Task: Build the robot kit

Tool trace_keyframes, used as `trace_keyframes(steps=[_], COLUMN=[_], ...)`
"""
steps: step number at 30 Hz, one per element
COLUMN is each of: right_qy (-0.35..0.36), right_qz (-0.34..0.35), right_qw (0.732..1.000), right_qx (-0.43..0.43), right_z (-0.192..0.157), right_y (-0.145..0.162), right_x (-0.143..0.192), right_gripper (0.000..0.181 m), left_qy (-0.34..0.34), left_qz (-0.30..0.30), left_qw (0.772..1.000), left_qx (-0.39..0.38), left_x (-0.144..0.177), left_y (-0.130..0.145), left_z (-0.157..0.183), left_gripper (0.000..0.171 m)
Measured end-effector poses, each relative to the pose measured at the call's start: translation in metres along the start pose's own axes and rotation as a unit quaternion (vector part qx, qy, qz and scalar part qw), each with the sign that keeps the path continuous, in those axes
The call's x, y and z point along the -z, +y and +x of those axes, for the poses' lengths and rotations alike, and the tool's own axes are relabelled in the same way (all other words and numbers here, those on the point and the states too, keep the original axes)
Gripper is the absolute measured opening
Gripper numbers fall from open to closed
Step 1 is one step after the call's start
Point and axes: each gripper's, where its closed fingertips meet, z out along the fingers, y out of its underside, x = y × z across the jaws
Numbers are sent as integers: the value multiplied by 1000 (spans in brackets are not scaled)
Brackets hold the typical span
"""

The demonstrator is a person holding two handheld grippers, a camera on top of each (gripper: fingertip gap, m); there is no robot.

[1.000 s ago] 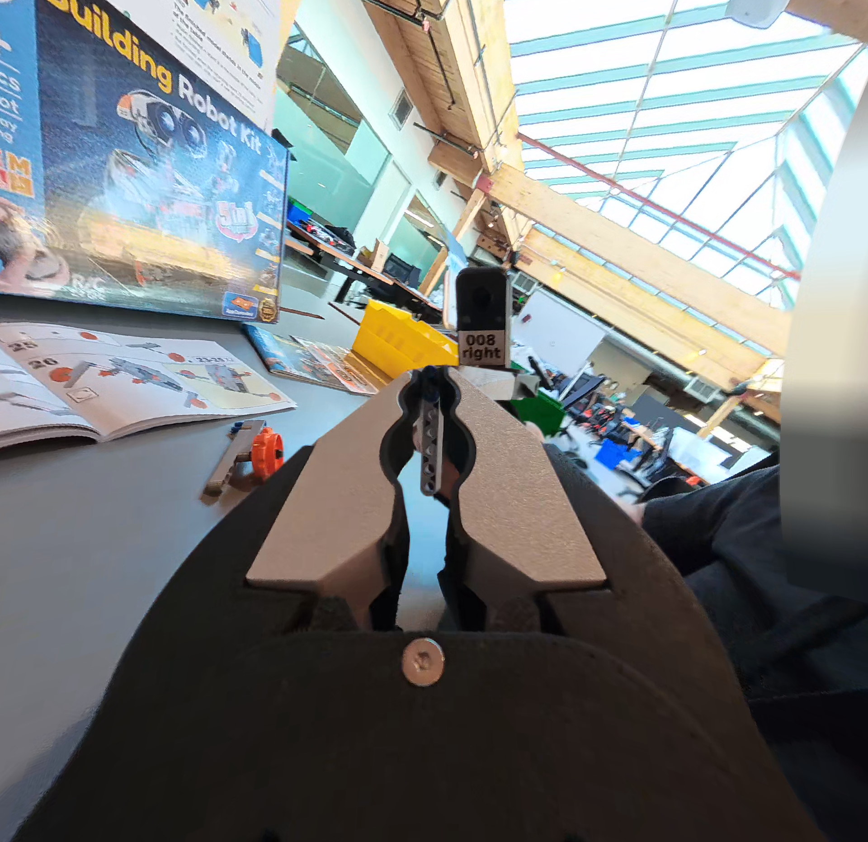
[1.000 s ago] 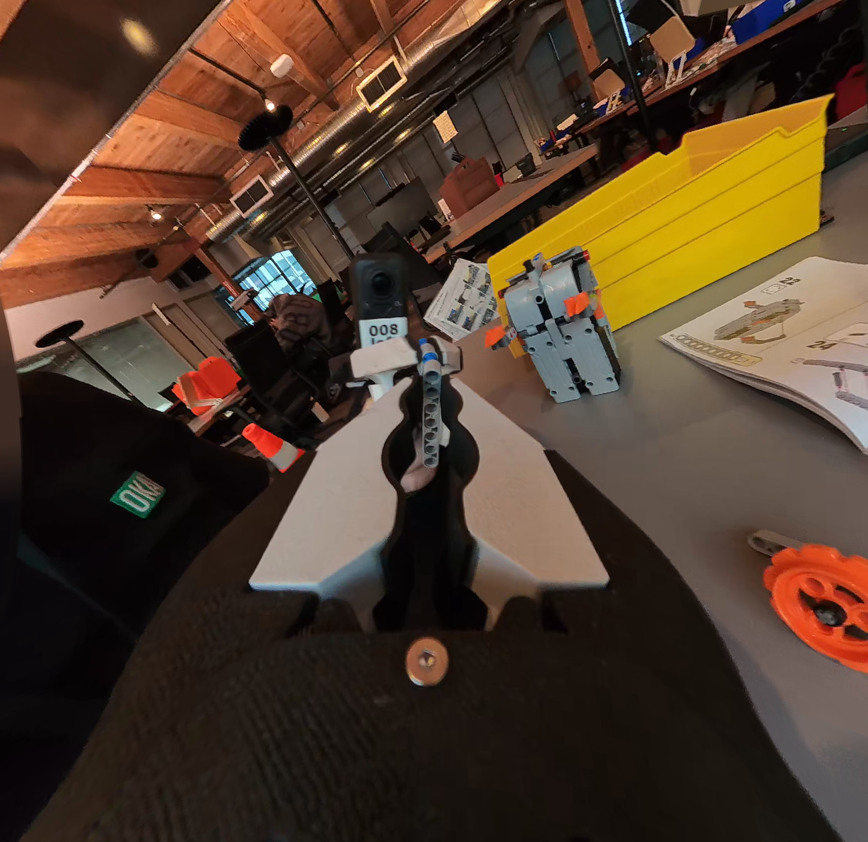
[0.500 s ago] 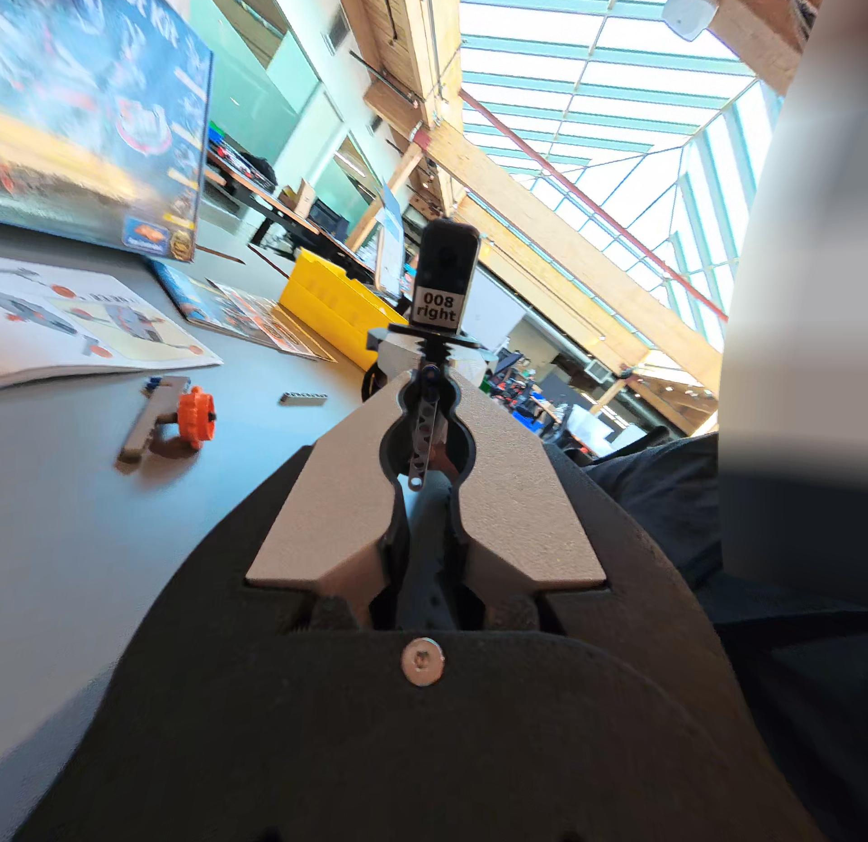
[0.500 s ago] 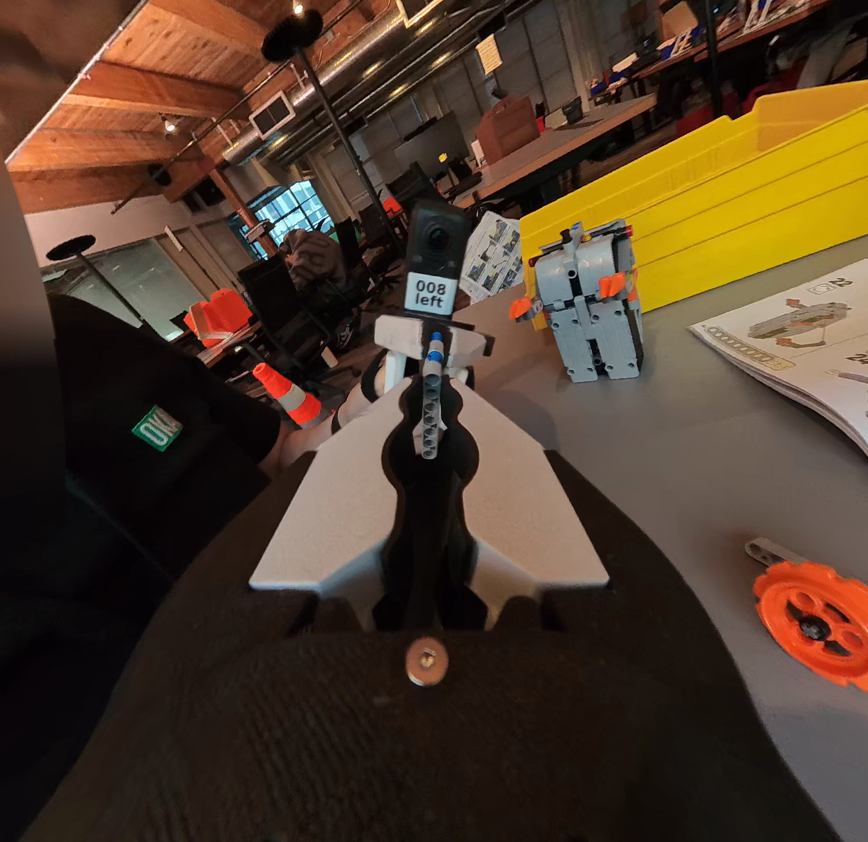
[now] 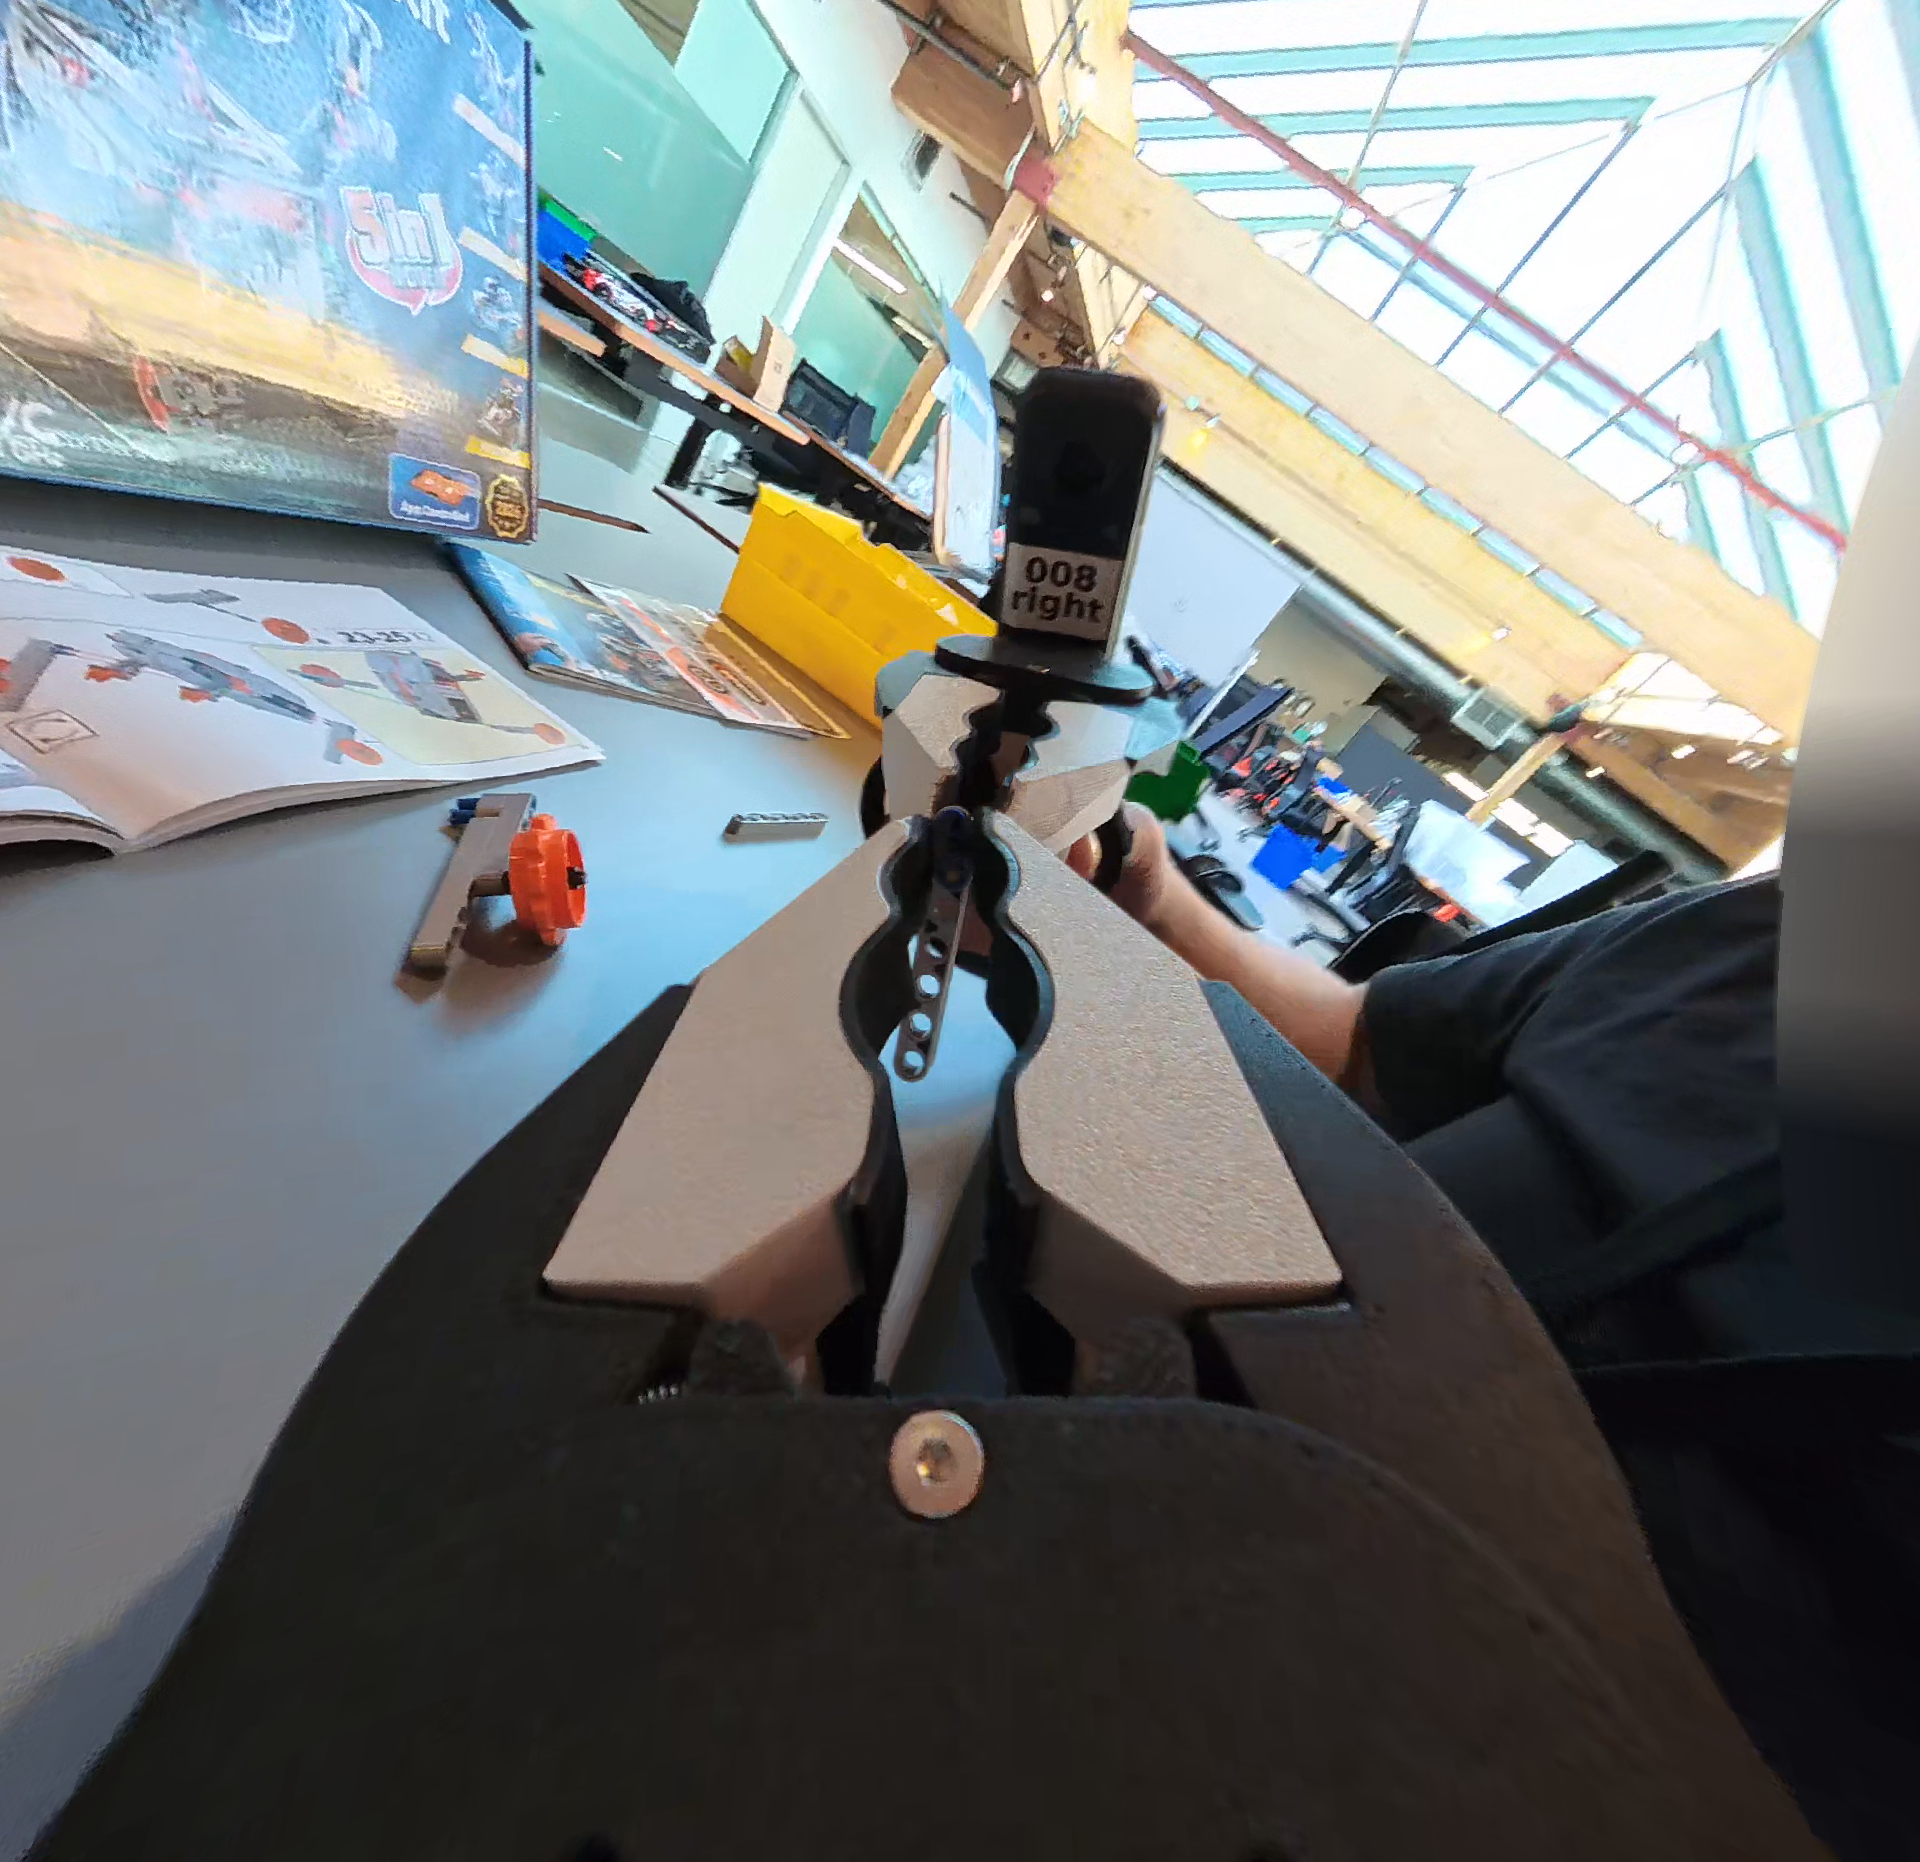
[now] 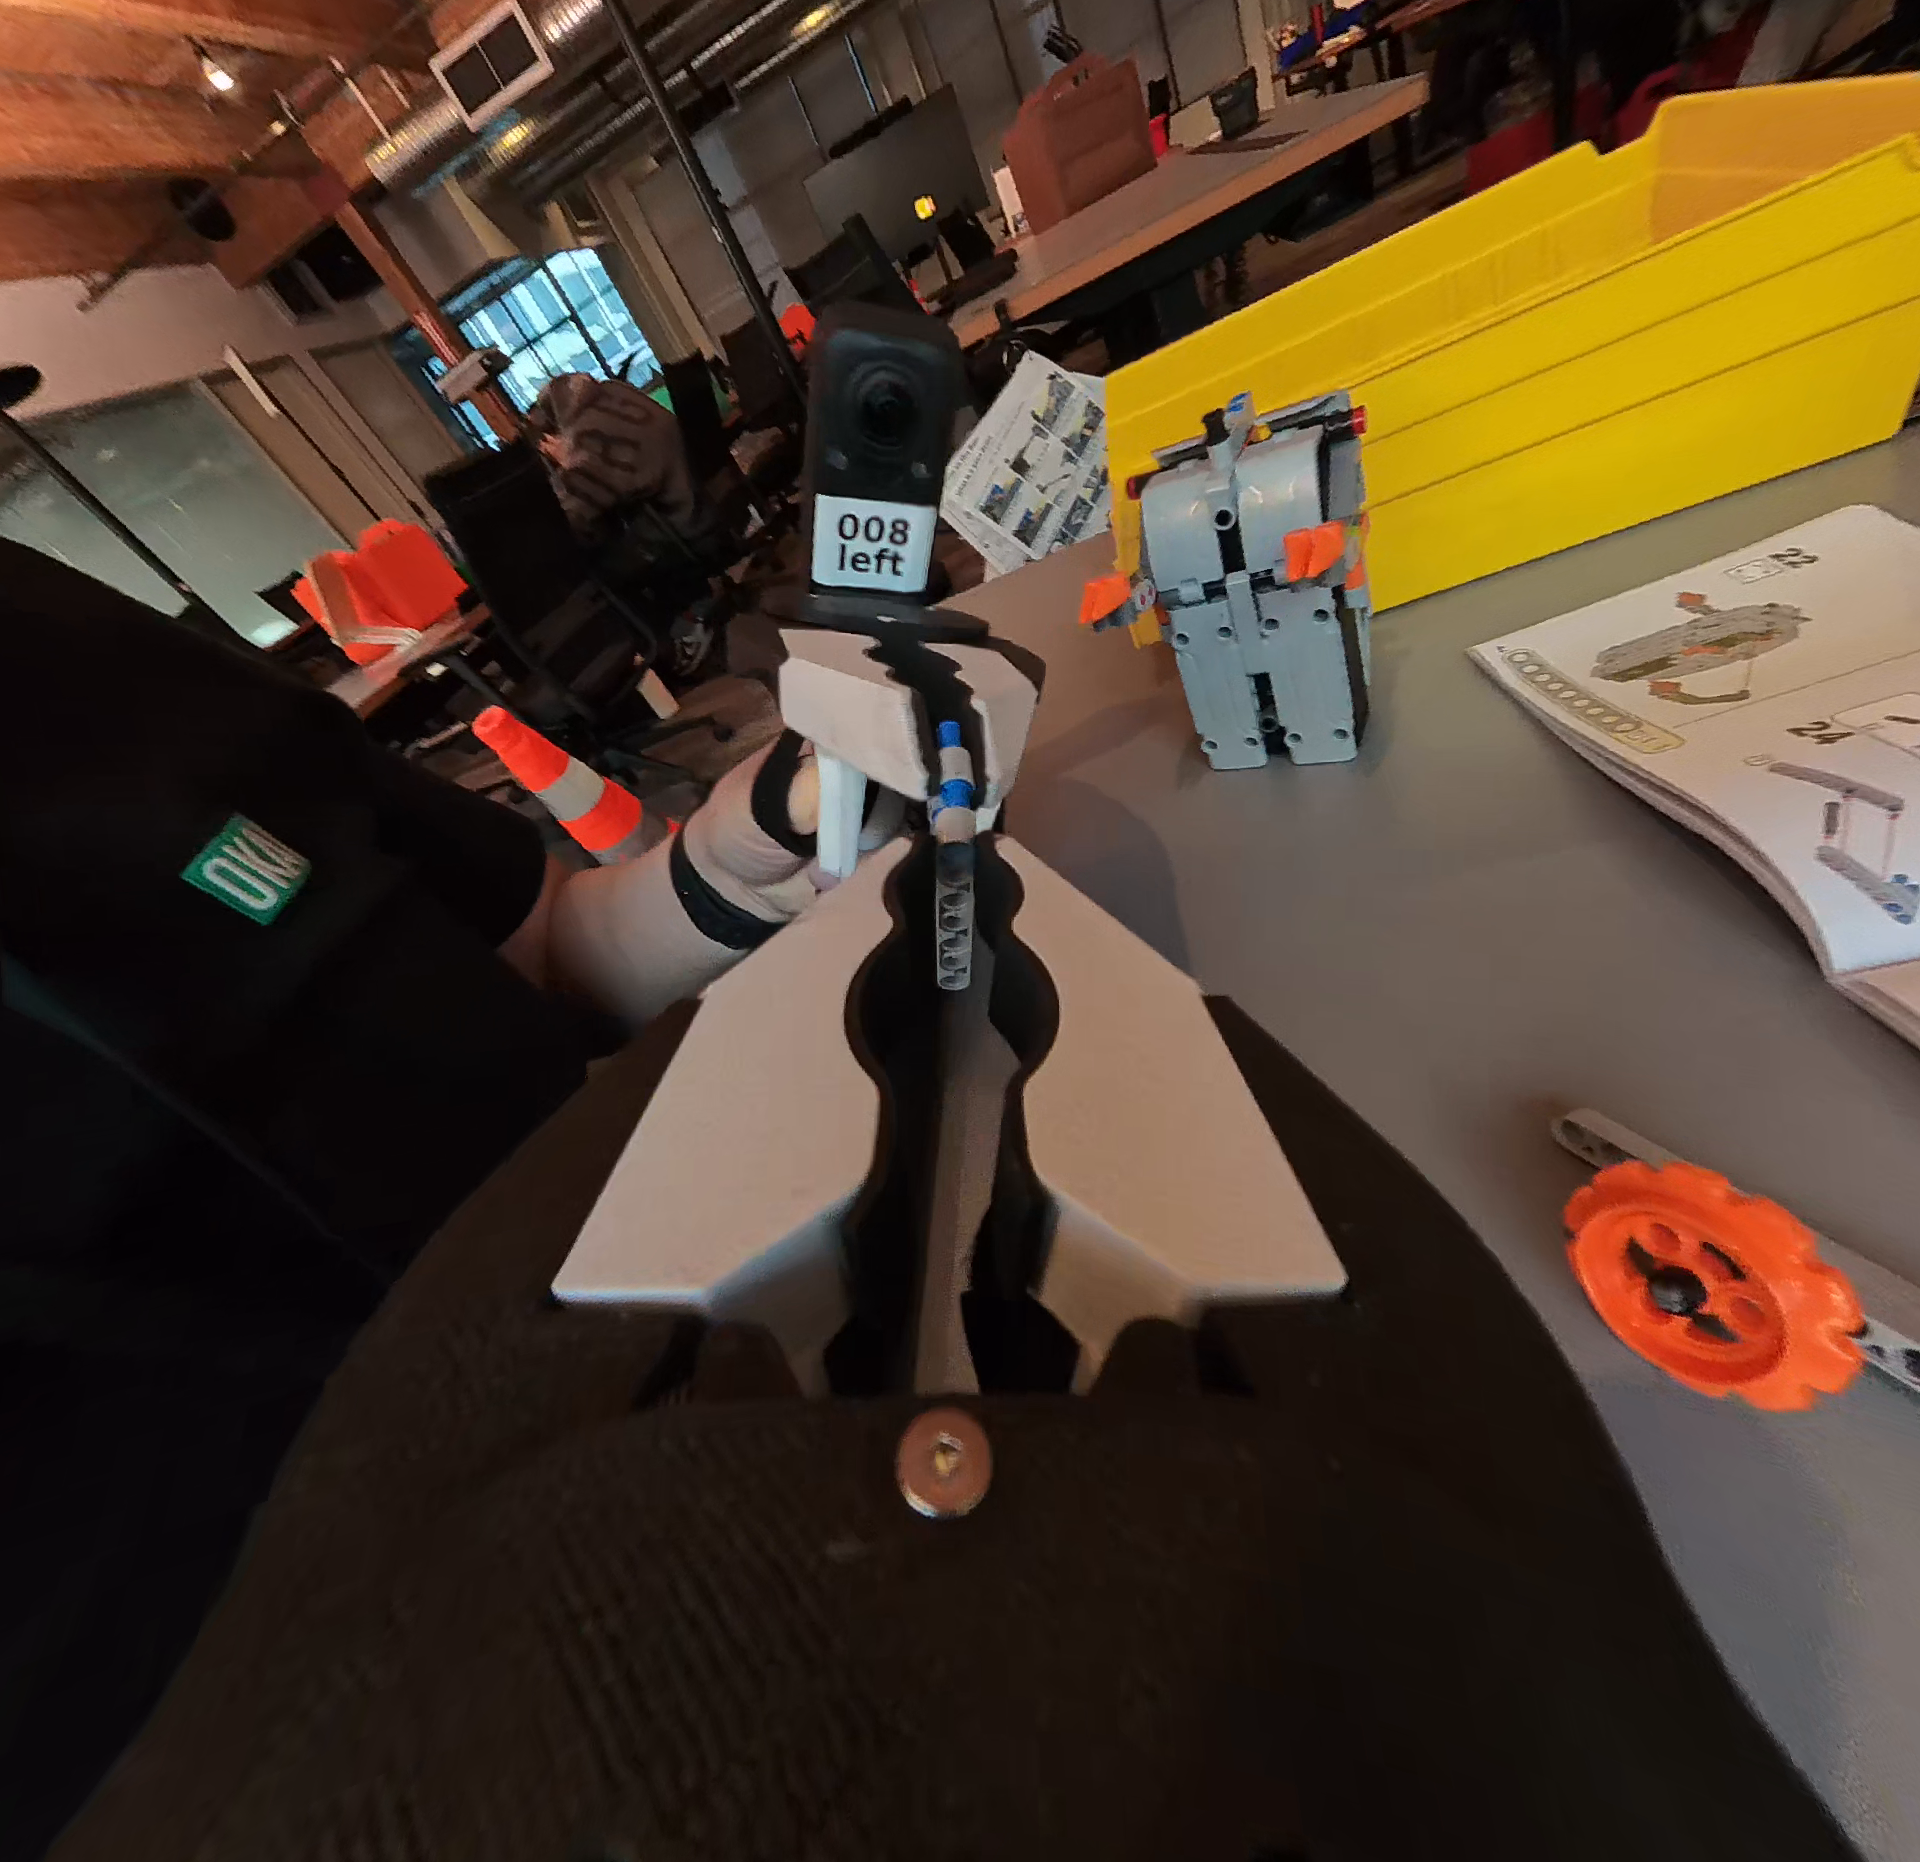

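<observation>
My left gripper (image 5: 948, 830) is shut on a thin dark grey beam with holes (image 5: 925, 991). The beam hangs back between the fingers and has a blue pin at its top. My right gripper (image 6: 951, 856) is shut on a light grey beam with holes (image 6: 954, 929). A blue and white pin (image 6: 949, 778) sticks out of it toward the other gripper. The two grippers face each other tip to tip above the grey table (image 5: 208, 1085), a short gap apart. The right gripper also shows in the left wrist view (image 5: 992, 763), and the left gripper in the right wrist view (image 6: 940, 763).
An orange gear on a grey beam (image 5: 540, 877), a small loose beam (image 5: 774, 825), an open booklet (image 5: 260, 690), a kit box (image 5: 260, 233) and a yellow bin (image 5: 831, 607) are on the table. A grey block model (image 6: 1247, 586) stands by the bin (image 6: 1558, 358). A person's hand (image 6: 748, 856) holds the left gripper.
The two grippers have drawn a little apart and tilted. The opposite gripper's fingers now show clear of my own tips. Both stay shut on their beams.
</observation>
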Motion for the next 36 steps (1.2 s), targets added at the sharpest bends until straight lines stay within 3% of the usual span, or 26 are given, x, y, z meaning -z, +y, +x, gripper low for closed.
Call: trace_keyframes(steps=[6, 9, 12, 20, 29, 36], right_qy=[9, -58, -70, -72, -136, -162], right_qz=[-12, 17, 30, 32, 42, 86], right_qw=[999, 998, 997, 996, 984, 975], right_qx=[45, 0, -30, -48, -107, -123], right_z=[-2, -14, -10, -7, -17, -19], right_y=[2, -7, -7, -7, -9, -19], right_x=[0, 2, 2, 1, 1, 0], right_gripper=[4, 5, 5, 5, 4, 4], left_qy=[-18, 17, 2, 9, 86, 90], left_qz=[-11, 8, 10, 13, 15, 46], left_qw=[998, 998, 997, 1000, 994, 993], left_qx=[-59, -65, -76, -24, 66, 57], left_x=[0, 0, 0, 2, 5, 6], left_y=[1, -6, -8, -7, -7, -17], left_z=[5, 19, 15, 9, 18, 21], left_gripper=[6, 6, 5, 5, 5, 5])
